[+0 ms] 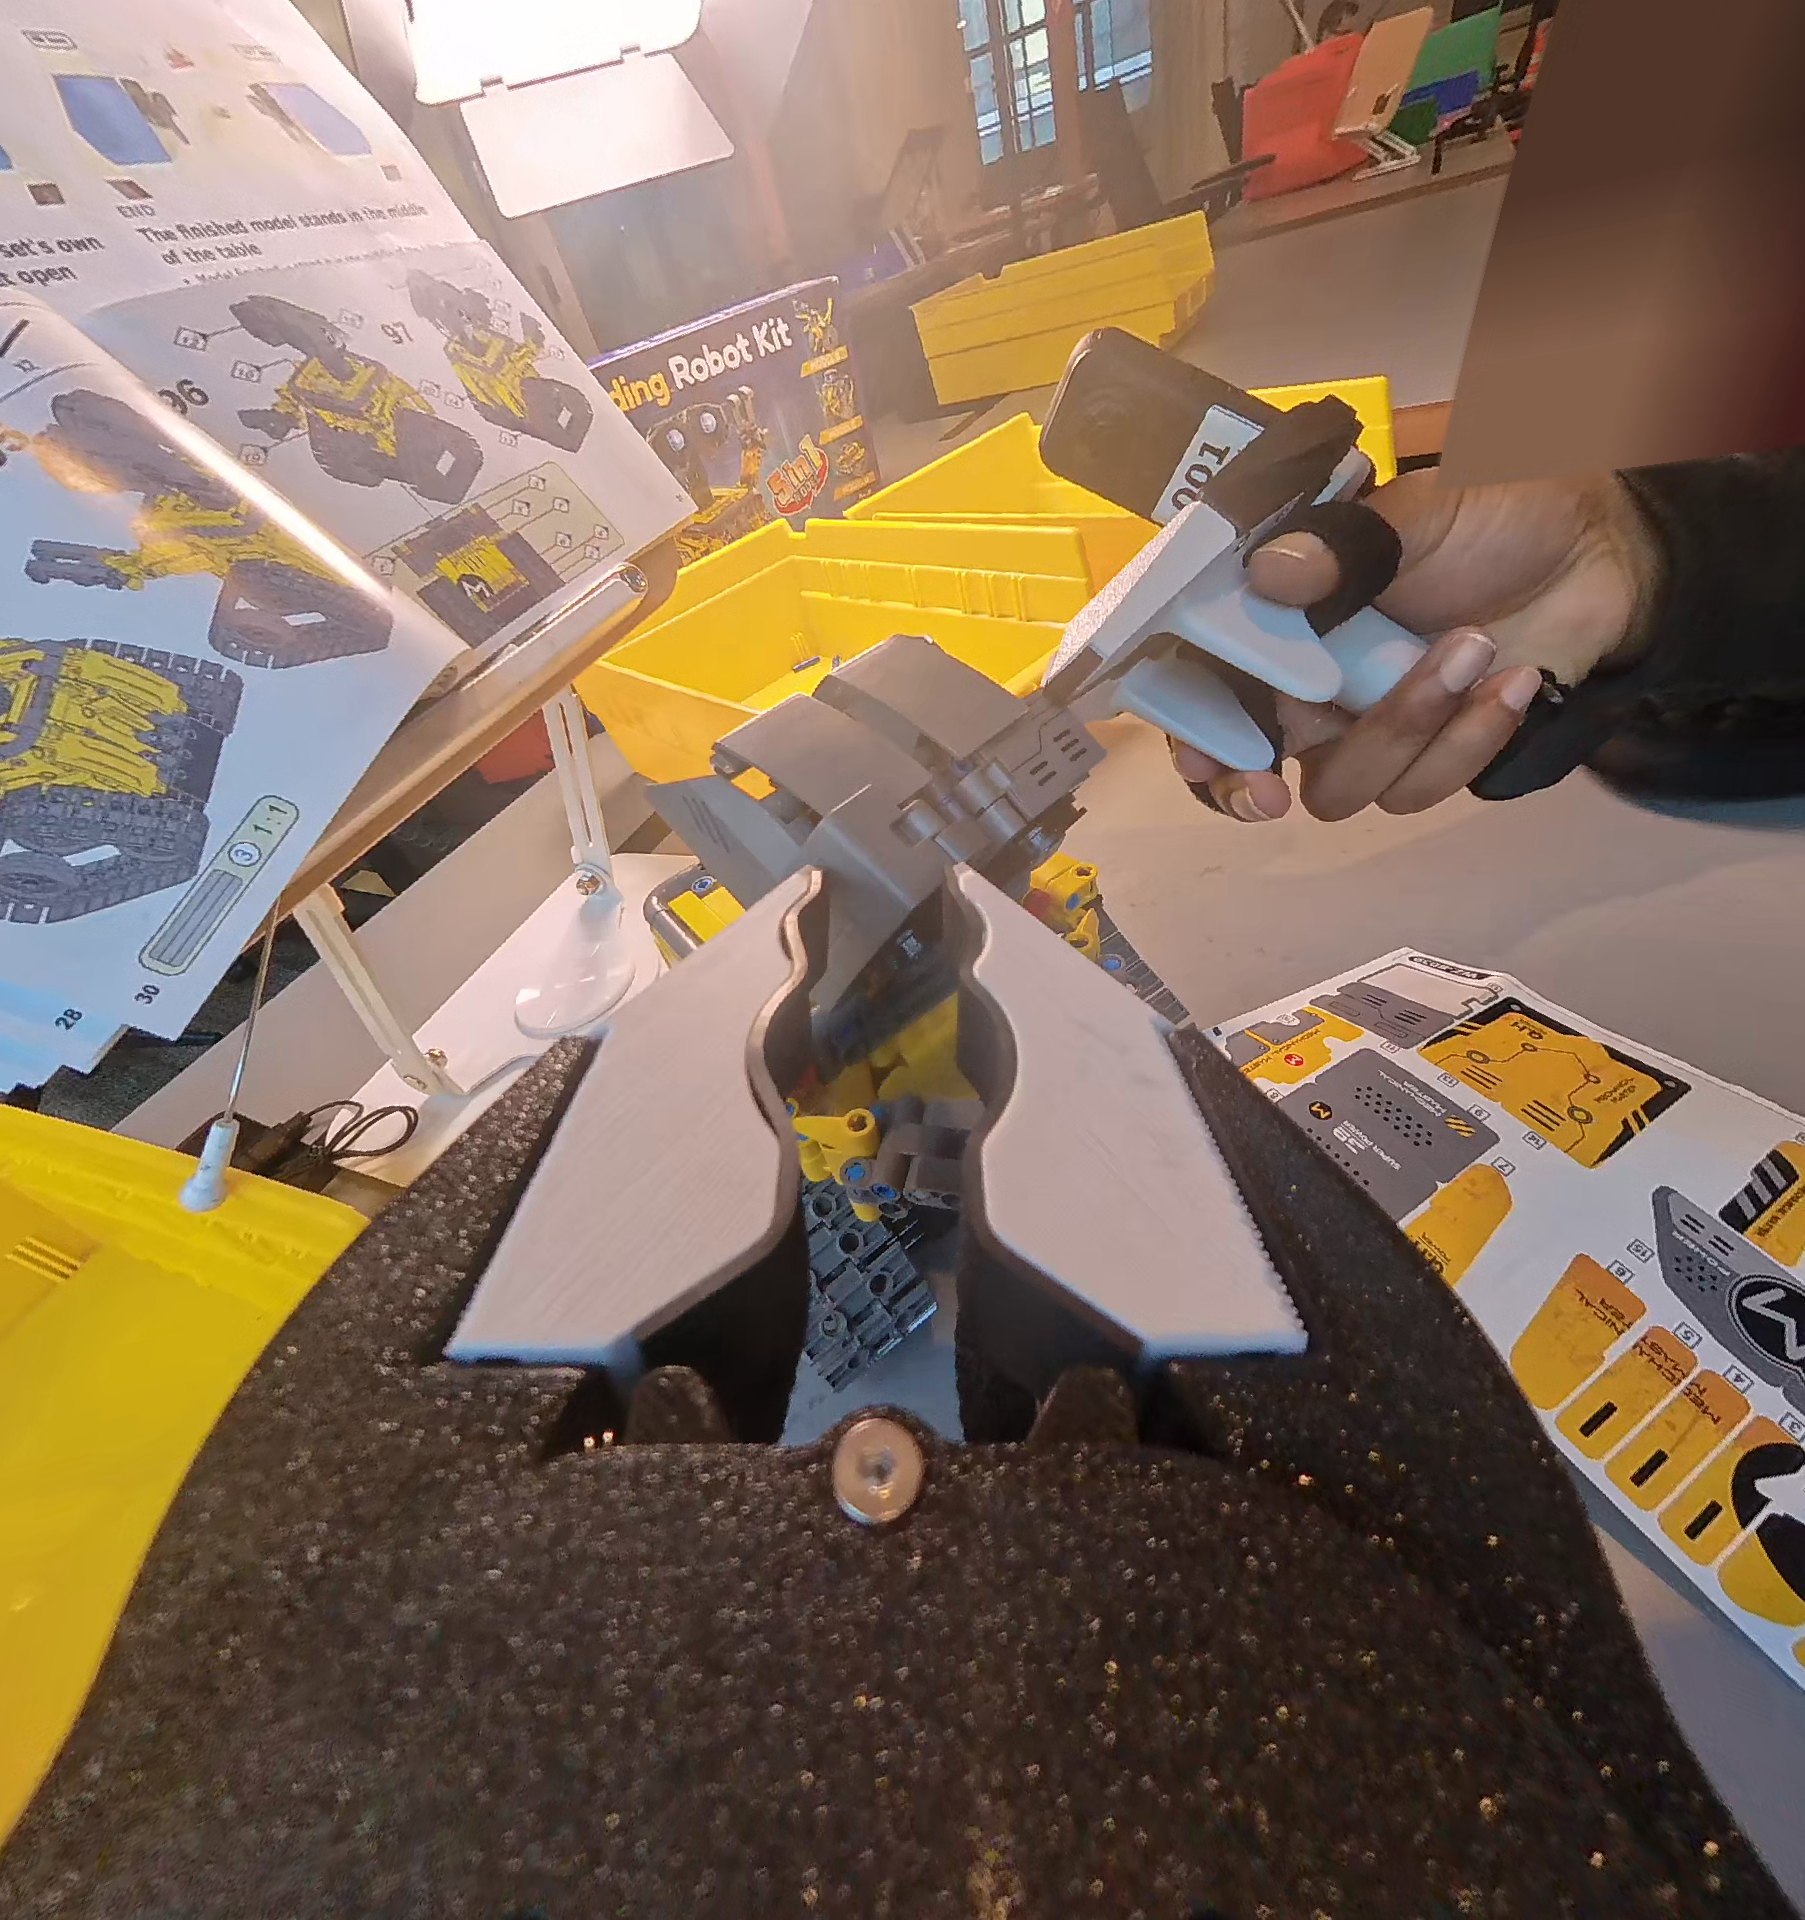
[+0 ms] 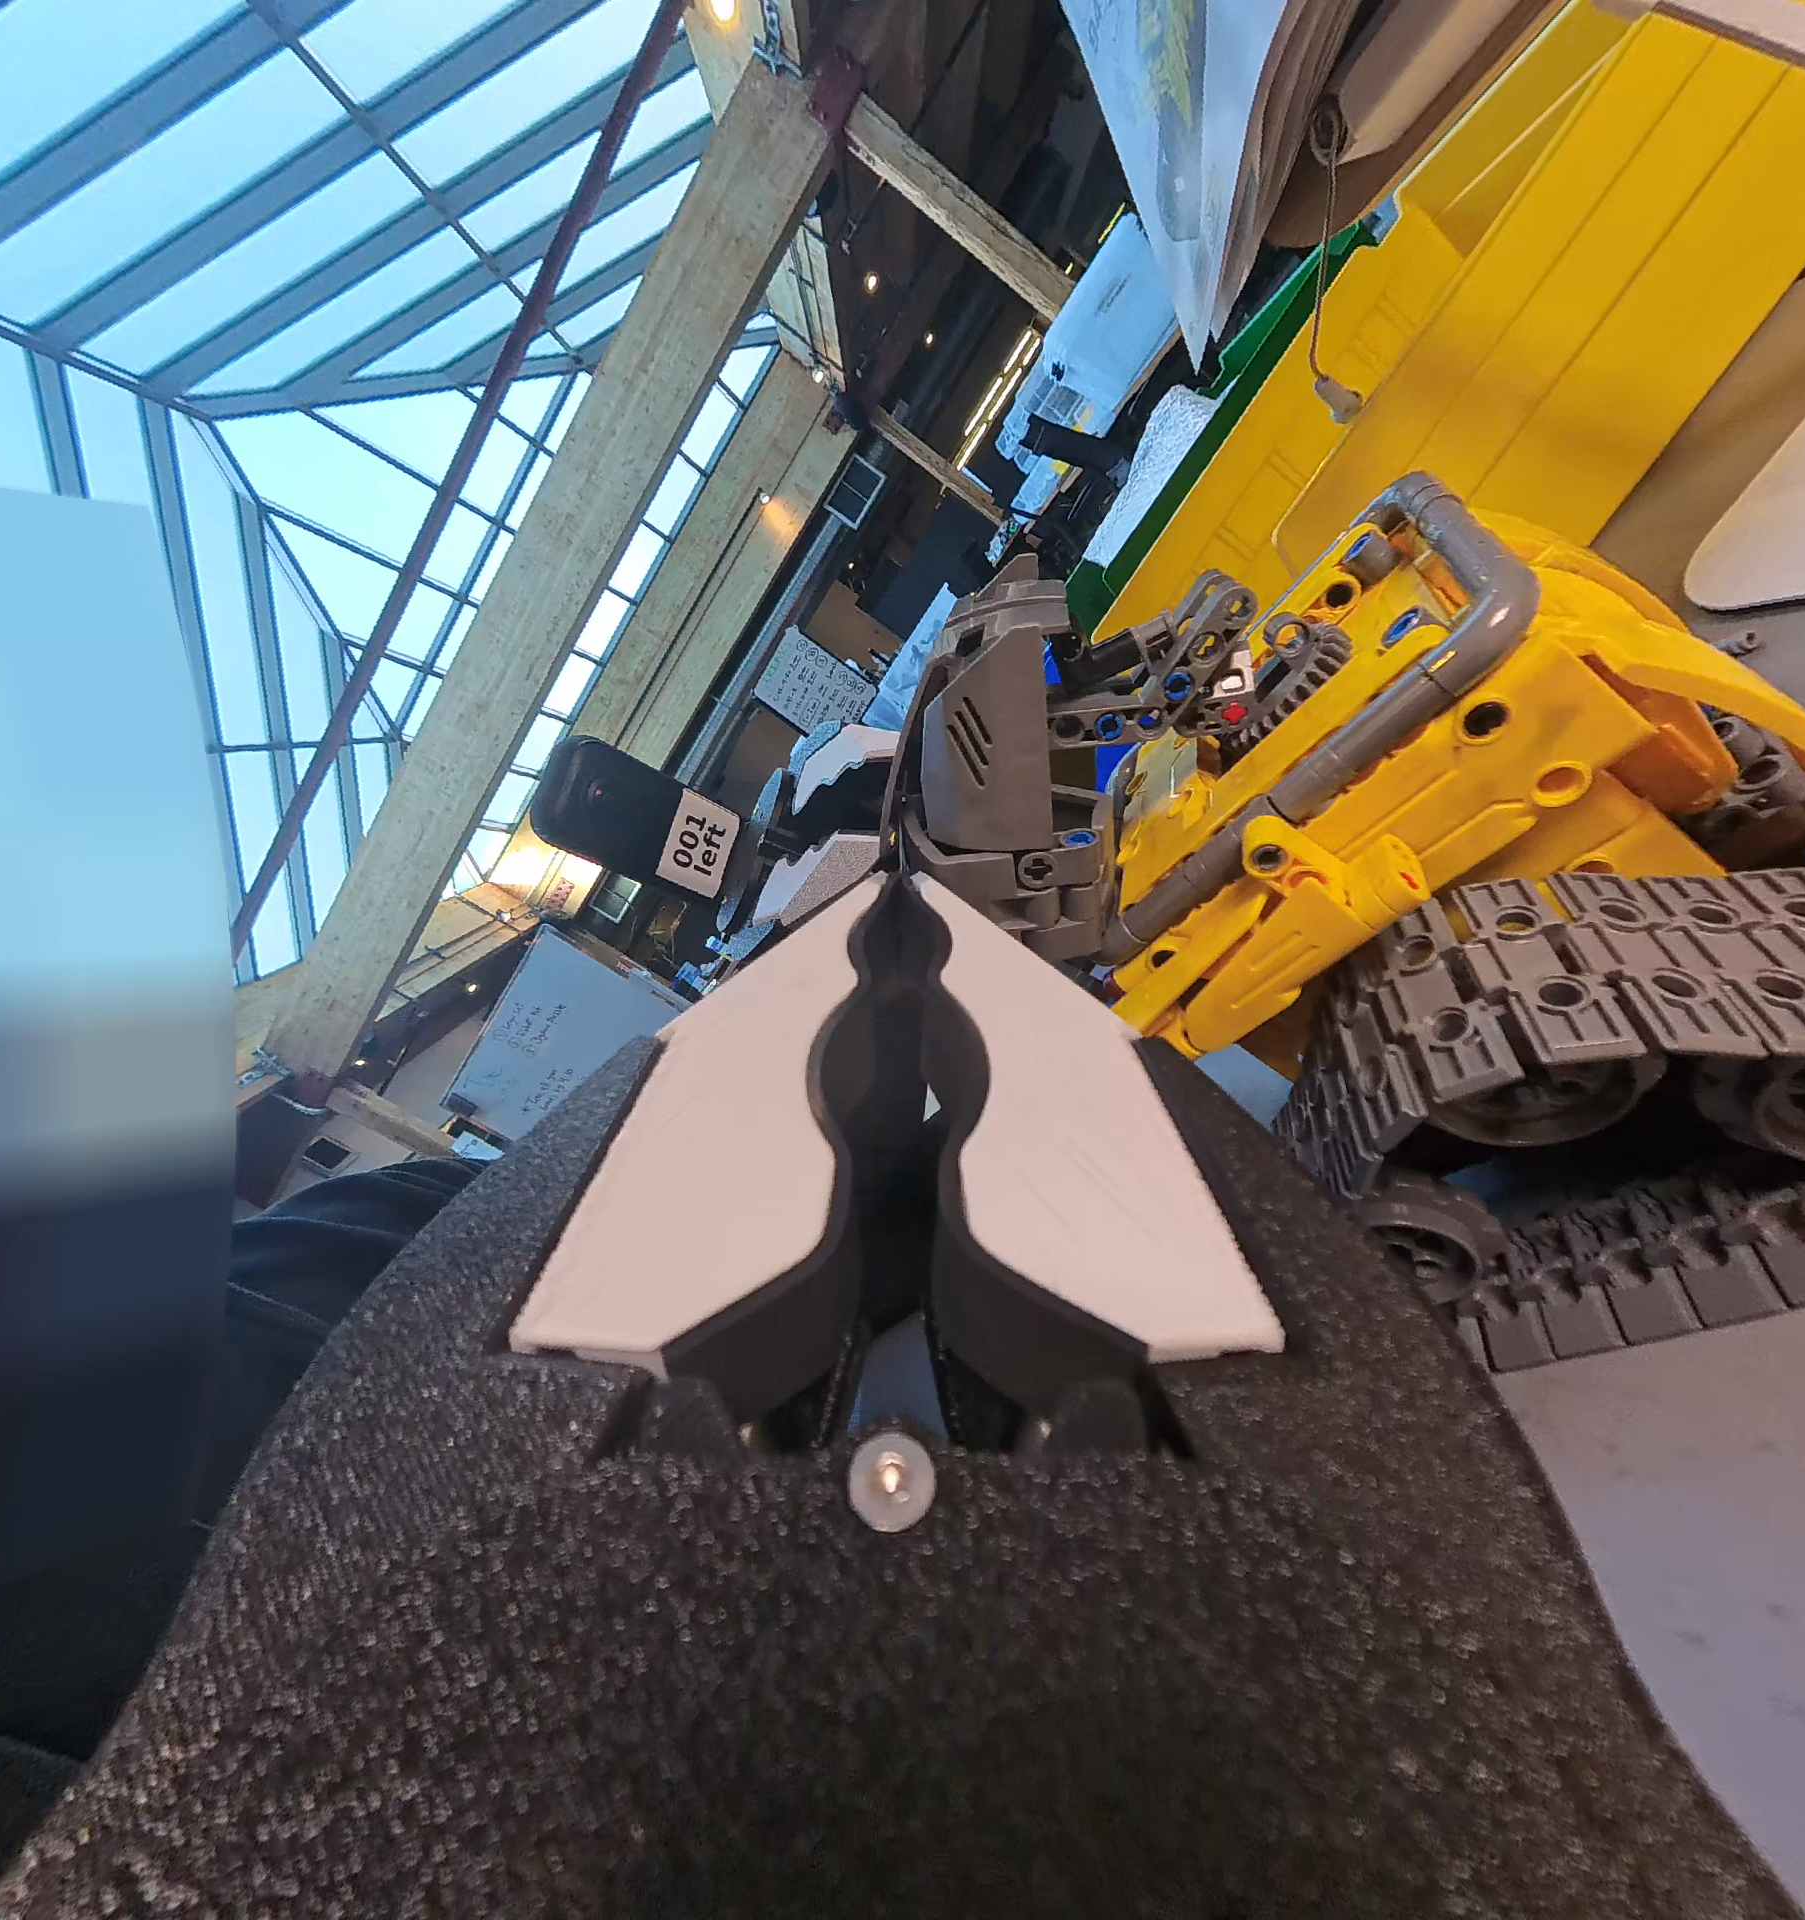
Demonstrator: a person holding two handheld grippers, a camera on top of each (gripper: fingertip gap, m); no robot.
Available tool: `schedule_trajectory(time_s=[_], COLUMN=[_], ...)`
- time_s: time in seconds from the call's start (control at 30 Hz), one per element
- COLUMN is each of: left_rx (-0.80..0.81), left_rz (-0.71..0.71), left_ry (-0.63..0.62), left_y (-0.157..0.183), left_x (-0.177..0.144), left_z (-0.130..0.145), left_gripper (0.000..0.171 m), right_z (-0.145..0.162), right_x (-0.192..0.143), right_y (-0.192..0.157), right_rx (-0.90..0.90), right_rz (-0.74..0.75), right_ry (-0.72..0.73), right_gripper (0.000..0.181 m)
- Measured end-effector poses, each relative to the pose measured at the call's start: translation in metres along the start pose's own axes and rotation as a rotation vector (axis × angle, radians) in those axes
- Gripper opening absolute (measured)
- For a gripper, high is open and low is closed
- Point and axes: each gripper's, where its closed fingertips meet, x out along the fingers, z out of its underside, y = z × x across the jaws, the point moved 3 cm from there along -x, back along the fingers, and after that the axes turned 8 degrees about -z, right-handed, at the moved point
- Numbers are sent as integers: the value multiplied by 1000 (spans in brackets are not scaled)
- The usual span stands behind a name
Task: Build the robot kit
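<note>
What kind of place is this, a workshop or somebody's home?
Probably a large shared workshop or lab hall, not a home: a glazed roof on timber beams, whiteboards in the background, and stacked yellow plastic parts bins beside a yellow and grey tracked brick-built model.

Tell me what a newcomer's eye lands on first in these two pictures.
The yellow and grey brick-built tracked vehicle model on the grey table stands out first. The left gripper is closed on its grey head piece, while the right gripper is shut at that piece's edge. Beside it lie a yellow and black sticker sheet and an open instruction booklet propped on a stand.
</note>
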Motion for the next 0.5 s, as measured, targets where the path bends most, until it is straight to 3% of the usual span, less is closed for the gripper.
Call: schedule_trajectory(time_s=[0.5], left_rx=[-2], left_rz=[3], left_ry=[2], left_y=[0], left_x=[0], left_z=[0], left_gripper=[20], right_z=[0], right_x=[-1], right_y=[1], right_rx=[-13], right_rz=[9], right_ry=[-5], right_gripper=[0])
